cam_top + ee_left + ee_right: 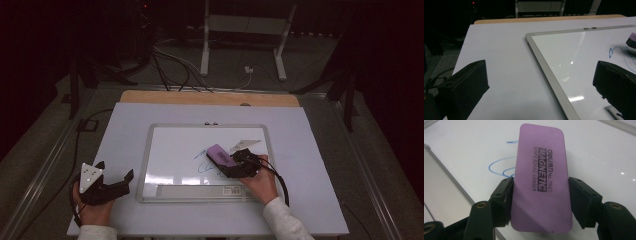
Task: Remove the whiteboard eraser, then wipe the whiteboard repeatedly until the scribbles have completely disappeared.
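Eraser [541, 180] is clamped across its width by the right gripper [541, 200], long axis running onto the scribble [500, 167] on the board [150, 150]; left gripper [112, 172], jaws apart, is parked off the board.

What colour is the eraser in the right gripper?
Purple, with dark printed lettering on top; the eraser shows best in the right gripper view.

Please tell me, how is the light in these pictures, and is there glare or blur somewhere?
High view: dim room, dark background, and the whiteboard is the brightest area. Left gripper view: white glare spots on the whiteboard; the near jaws look soft. Right gripper view: the purple eraser is sharp and its print readable, while the blue scribble is slightly soft.
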Tool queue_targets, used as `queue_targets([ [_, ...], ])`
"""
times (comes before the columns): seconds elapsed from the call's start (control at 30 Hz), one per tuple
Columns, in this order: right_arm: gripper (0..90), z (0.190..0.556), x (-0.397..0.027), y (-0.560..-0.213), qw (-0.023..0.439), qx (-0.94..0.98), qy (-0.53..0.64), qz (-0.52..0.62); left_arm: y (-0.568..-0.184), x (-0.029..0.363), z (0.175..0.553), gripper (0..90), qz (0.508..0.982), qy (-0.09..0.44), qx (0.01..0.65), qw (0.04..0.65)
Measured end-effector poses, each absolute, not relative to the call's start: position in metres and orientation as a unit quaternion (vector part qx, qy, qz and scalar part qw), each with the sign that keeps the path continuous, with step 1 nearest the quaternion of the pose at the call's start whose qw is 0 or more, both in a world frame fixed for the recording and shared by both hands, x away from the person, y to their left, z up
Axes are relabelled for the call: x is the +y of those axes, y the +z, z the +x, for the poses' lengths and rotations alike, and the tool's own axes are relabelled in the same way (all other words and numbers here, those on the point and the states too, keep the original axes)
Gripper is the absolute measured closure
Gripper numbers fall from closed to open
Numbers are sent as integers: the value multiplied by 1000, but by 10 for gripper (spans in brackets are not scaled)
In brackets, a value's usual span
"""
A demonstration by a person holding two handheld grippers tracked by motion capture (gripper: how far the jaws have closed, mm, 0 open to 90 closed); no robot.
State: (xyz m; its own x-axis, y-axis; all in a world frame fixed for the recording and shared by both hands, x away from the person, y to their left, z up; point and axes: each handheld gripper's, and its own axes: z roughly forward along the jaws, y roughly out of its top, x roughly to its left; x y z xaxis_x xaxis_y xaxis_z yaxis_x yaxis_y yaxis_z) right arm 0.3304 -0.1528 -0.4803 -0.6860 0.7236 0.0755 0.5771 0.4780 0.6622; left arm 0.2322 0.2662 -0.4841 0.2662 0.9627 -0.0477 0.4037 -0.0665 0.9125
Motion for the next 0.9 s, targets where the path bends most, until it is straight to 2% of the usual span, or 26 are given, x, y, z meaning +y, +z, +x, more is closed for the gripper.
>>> queue_targets([
  [0.53,400,319,-164,-491,139,873,301,357,-485,265,233,8,661,313,519,443],
  [0.6,325,318,-164,-492,136,874,302,355,-484,264,232,8,662,313,517,442],
  [0.63,325,318,-164,-492,136,874,302,355,-484,264,232,8,662,313,517,442],
  [0.67,287,318,-163,-492,148,872,301,356,-484,265,232,8,661,313,518,443],
  [0.77,270,320,-161,-491,146,868,311,359,-485,265,232,8,661,313,519,442],
  [0.9,322,325,-157,-492,138,869,309,360,-485,265,232,8,661,313,518,443],
])
